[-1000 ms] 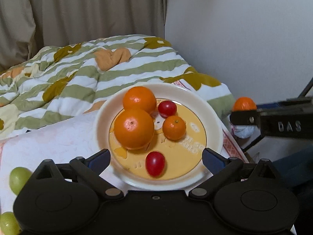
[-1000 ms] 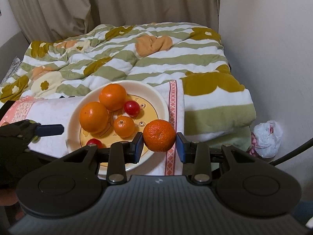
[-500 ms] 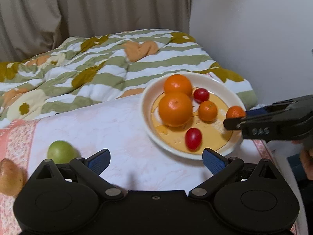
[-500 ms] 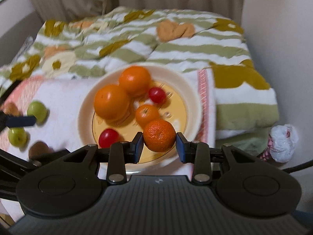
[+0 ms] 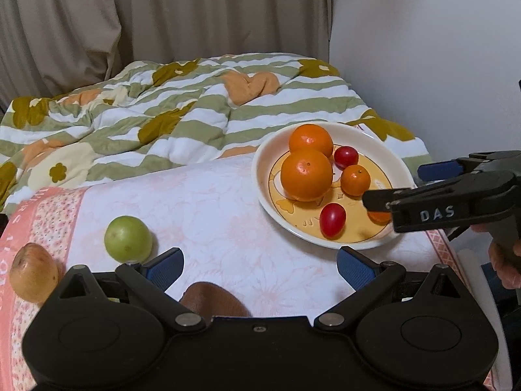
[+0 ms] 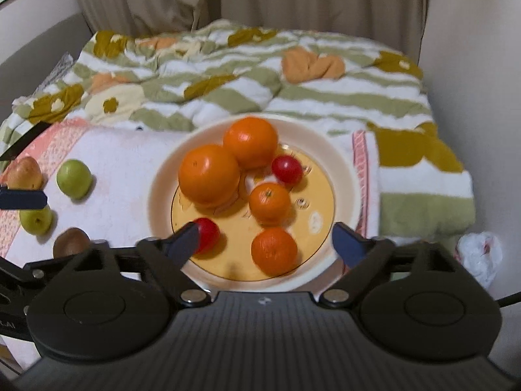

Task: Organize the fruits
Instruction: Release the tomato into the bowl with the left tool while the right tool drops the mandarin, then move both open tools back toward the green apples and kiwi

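Note:
The cream plate (image 6: pixel 162 182) holds two big oranges (image 6: pixel 208 174), a small mandarin (image 6: pixel 269 202) and two red fruits (image 6: pixel 287 169). A second mandarin (image 6: pixel 274 251) lies on the plate's near side. My right gripper (image 6: pixel 265 239) hangs over it with its jaws opening; the pads stand well clear of the fruit. From the left wrist, the right gripper (image 5: pixel 403 184) hides most of that mandarin (image 5: pixel 377 216). My left gripper (image 5: pixel 259 262) is open and empty above the towel, left of the plate (image 5: pixel 325 244), with a brown kiwi (image 5: pixel 211 303) just under it.
A green fruit (image 5: pixel 128 238) and a yellowish pear (image 5: pixel 32 272) lie on the pink-edged towel (image 5: pixel 211 215); another green fruit (image 6: pixel 35 220) shows in the right wrist view. A striped quilt (image 5: pixel 162 114) lies behind, a wall to the right, and a white bag (image 6: pixel 478 254) beside the bed.
The right gripper carried the mandarin over the plate, then opened; the mandarin now rests on the plate. The left gripper drew back to the left, bringing the green fruit, pear and kiwi into view.

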Tool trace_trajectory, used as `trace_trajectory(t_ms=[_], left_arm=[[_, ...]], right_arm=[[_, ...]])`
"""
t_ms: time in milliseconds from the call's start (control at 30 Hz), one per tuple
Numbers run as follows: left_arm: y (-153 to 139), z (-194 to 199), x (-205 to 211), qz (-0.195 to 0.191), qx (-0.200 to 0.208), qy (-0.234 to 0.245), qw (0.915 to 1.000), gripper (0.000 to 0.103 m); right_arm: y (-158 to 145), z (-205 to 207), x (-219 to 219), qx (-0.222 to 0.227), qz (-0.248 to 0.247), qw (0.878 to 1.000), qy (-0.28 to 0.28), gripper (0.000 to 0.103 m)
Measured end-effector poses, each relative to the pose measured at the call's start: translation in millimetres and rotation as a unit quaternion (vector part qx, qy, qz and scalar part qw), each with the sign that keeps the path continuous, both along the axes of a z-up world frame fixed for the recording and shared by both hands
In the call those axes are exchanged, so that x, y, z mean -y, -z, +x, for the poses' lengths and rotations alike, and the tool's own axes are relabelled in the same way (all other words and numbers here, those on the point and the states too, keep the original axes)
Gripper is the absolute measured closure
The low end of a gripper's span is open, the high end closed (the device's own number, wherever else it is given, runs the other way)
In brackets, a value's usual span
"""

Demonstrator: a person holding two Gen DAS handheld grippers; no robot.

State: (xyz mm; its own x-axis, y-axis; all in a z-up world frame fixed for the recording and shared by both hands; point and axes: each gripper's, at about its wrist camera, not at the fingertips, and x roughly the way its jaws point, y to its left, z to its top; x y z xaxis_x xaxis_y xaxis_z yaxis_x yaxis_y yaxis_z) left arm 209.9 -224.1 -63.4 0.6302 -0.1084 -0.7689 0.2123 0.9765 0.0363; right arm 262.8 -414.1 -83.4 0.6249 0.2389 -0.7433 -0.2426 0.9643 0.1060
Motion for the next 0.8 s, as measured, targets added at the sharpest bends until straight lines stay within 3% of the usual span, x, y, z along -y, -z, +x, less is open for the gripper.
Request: trace_trajectory(t_ms=[267, 567, 800], left_arm=[[-23.2, -31.9, -9.7, -0.007, 0.030, -0.029, 0.9991, 0.001], [-50.9, -78.1, -45.3, -0.024, 0.051, -0.093, 0.9941, 0.001], [-59.7, -104.8, -90.5, 0.001, 0.062, -0.126, 0.9901, 0.001]], right_arm=[[-28.5, -18.3, 5.5, 0.015, 0.009, 1.000, 0.002, 0.000], [-63.9, -44.5, -3.7, 0.037, 0.039, 0.998, -0.029, 0.000], [-73.3, -70.2, -24.9, 0.053, 0.037, 0.997, -0.039, 0.000]])
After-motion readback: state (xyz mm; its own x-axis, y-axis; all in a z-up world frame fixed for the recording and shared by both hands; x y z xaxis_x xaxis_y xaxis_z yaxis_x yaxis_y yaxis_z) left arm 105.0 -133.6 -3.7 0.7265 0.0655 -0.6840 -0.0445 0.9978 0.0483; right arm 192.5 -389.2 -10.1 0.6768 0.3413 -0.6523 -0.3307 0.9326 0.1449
